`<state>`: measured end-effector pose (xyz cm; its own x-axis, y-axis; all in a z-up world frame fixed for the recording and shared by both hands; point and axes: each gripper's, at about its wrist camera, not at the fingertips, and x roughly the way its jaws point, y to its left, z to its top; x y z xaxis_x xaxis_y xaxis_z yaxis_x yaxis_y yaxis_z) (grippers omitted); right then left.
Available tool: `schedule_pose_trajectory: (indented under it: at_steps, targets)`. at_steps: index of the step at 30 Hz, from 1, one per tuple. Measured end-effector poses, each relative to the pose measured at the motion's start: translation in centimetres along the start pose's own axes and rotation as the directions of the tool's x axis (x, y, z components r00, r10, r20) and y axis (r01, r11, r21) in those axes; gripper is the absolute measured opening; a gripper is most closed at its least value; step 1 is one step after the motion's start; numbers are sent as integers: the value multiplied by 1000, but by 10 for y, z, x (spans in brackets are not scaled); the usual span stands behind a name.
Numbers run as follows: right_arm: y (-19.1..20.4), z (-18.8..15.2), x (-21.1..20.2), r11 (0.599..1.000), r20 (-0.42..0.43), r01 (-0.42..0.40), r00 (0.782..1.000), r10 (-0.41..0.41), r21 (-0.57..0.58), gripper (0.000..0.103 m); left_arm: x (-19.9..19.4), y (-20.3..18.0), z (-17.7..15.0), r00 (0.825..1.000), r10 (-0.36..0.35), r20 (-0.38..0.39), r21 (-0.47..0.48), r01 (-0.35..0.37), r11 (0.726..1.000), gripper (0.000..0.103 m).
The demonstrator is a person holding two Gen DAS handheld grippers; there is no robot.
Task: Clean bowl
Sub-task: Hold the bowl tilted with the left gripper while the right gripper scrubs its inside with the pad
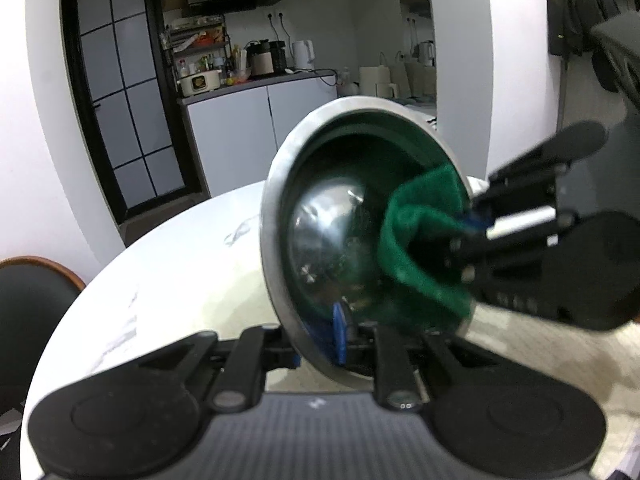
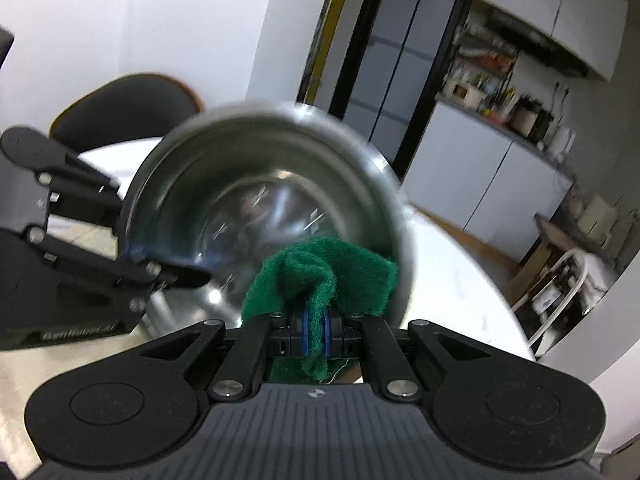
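In the left wrist view, the left gripper (image 1: pixel 338 340) pinched the lower rim of a stainless steel bowl (image 1: pixel 328 240), its jaws drawn nearly together on the thin metal; one blue pad (image 1: pixel 339 334) showed just inside the rim at about six o'clock of the bowl. The bowl was held up off the white marble-patterned round table (image 1: pixel 160 292), tipped so that its mouth faced right and toward the camera. From three o'clock the right gripper (image 1: pixel 472 226) reached into the mouth with a green scouring pad (image 1: pixel 424 248) clamped in its tips, the pad lying against the inner wall on that side. Only this view showed the kitchen counter (image 1: pixel 256 84) at twelve o'clock, with a kettle (image 1: pixel 303 54) on it, and a black-framed glass door (image 1: pixel 124 96) at ten o'clock.

In the right wrist view, the right gripper (image 2: pixel 316 334) had its jaws fully closed on the scouring pad (image 2: pixel 324 276), a strip of green squeezed between the blue pads and the rest bunched forward against the bowl's (image 2: pixel 264 184) inner wall at about five o'clock of its mouth. The bowl's polished inside faced the camera, blurred. The left gripper (image 2: pixel 188 276) came in from nine o'clock, one finger inside the rim; its other finger was hidden behind the wall. This view alone showed a black chair (image 2: pixel 124 108) beyond the bowl at eleven o'clock.
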<state>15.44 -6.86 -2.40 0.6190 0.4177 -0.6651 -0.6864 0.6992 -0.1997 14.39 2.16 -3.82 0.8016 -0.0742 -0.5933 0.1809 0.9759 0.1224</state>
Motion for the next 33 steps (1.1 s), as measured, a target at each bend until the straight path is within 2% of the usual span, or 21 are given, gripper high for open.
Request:
schedule_pose_trajectory:
  at_steps: [2, 10, 15, 18, 20, 23, 28, 33]
  targets:
    - [1, 1, 4, 998, -24, -53, 998, 53, 17, 8, 22, 35, -1, 1000, -4, -1, 8, 4, 1000, 18]
    - [7, 1, 10, 983, -11, -178, 984, 179, 53, 8, 33, 41, 1, 1000, 4, 3, 23, -4, 1000, 18]
    - [8, 4, 9, 984, 24, -172, 985, 171, 38, 8, 42, 45, 8, 1000, 11, 13, 19, -12, 1000, 17]
    - [6, 6, 4, 986, 75, -163, 984, 160, 36, 8, 49, 45, 11, 1000, 13, 17, 44, -14, 999, 17]
    - [3, 9, 1, 986, 101, -162, 982, 158, 39, 8, 39, 31, 9, 1000, 16, 19, 55, -17, 998, 18]
    - [-2, 13, -1, 974, 130, -215, 970, 205, 74, 8, 23, 17, 4, 999, 20, 29, 73, -22, 997, 17]
    - [-5, 17, -1, 953, 151, -285, 951, 268, 101, 8, 30, 12, 7, 997, 53, 56, 150, -61, 987, 18]
    - [-13, 23, 1, 928, 148, -357, 929, 340, 110, 8, 40, 14, 9, 996, 65, 59, 164, -73, 984, 19]
